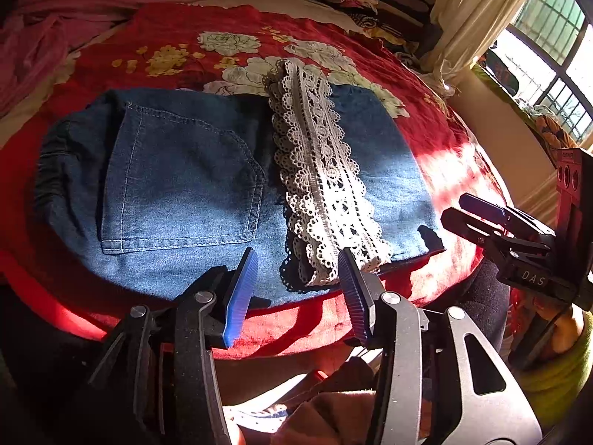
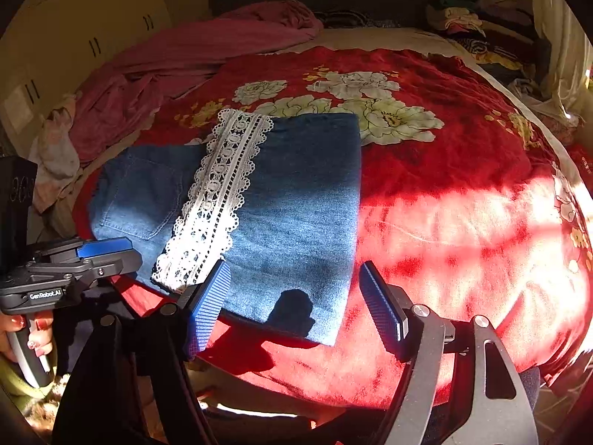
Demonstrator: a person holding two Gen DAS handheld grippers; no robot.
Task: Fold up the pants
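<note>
Your left tool (image 1: 296, 289) fills the bottom of the left wrist view, its blue ribbed pads parted with nothing between them, hanging just over the near edge of the folded denim pants (image 1: 192, 193). Those pants lie flat on the red floral blanket (image 1: 207, 29) of the bed, spreading from 9 o'clock to 3 o'clock across the middle. You can see a back pocket (image 1: 178, 185) at about 10 o'clock from the pads and a white lace trim (image 1: 318, 170) running from 12 o'clock down to just beside the right pad. At 3 o'clock your right tool (image 1: 478, 215) reaches in from the frame edge, close to the pants' right corner.

Turning to the right wrist view, your right tool (image 2: 292, 307) also stands wide open and empty, its left pad over the pants' (image 2: 304, 200) near hem beside the lace trim (image 2: 218, 193), its right pad over sunlit blanket (image 2: 463, 222). Your left tool (image 2: 100, 252) sits at 9 o'clock, gripped by a hand (image 2: 22, 337) with painted nails. Pink bedding (image 2: 178, 63) is bunched at 11 o'clock, and stacked clothes (image 2: 463, 18) sit at 1 o'clock.
</note>
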